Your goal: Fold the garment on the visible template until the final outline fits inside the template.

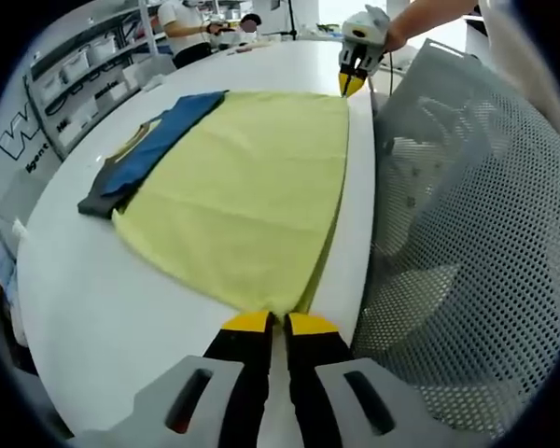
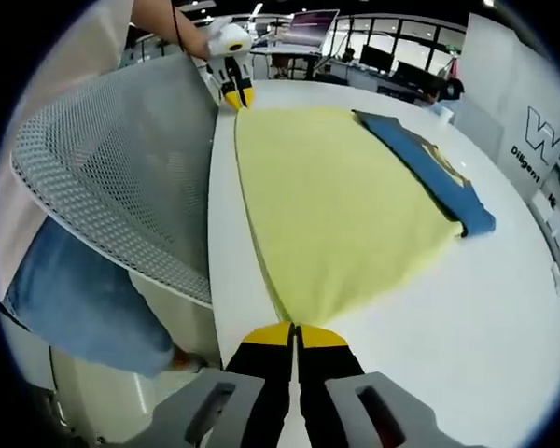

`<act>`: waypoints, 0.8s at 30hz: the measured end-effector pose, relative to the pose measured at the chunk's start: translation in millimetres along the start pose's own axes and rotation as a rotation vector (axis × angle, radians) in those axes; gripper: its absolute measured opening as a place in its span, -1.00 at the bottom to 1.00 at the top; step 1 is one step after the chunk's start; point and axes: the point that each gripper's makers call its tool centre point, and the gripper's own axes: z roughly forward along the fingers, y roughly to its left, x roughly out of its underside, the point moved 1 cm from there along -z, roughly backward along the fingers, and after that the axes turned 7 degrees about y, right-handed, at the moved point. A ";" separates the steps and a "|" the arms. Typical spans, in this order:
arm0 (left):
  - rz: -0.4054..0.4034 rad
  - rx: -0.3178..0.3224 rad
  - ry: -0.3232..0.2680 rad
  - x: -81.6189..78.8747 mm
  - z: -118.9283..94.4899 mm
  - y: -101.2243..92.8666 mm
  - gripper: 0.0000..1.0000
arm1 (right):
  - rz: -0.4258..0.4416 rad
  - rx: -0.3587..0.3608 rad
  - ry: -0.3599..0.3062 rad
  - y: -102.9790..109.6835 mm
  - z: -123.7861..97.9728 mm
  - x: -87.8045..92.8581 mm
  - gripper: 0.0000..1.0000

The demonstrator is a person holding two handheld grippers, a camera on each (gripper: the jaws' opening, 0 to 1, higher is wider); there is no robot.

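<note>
A yellow garment lies flat on the white table, one long edge along the table's near rim. My left gripper is shut on one corner of that edge. At the opposite corner my right gripper is shut on the cloth too. A blue and dark grey flat piece lies along the garment's far side, partly under it.
A grey mesh chair back presses close to the table's near rim, between the two grippers. The person in jeans stands behind it. Shelves with bins and another person are beyond the table.
</note>
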 end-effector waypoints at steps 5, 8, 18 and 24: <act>0.006 0.002 -0.002 -2.3 -6.4 -1.4 -0.93 | -0.003 0.000 -0.007 1.0 -8.3 -3.5 -1.00; -0.008 0.004 -0.013 -5.1 -12.8 -0.3 -0.93 | -0.006 -0.002 -0.014 0.5 -13.6 -5.4 -1.00; -0.063 0.003 -0.055 -21.7 -40.2 10.5 -0.93 | -0.005 0.017 -0.061 -14.3 -41.0 -21.7 -1.00; -0.080 -0.021 -0.064 -26.5 -47.6 19.0 -0.96 | 0.036 0.027 -0.081 -22.2 -47.2 -24.9 -1.00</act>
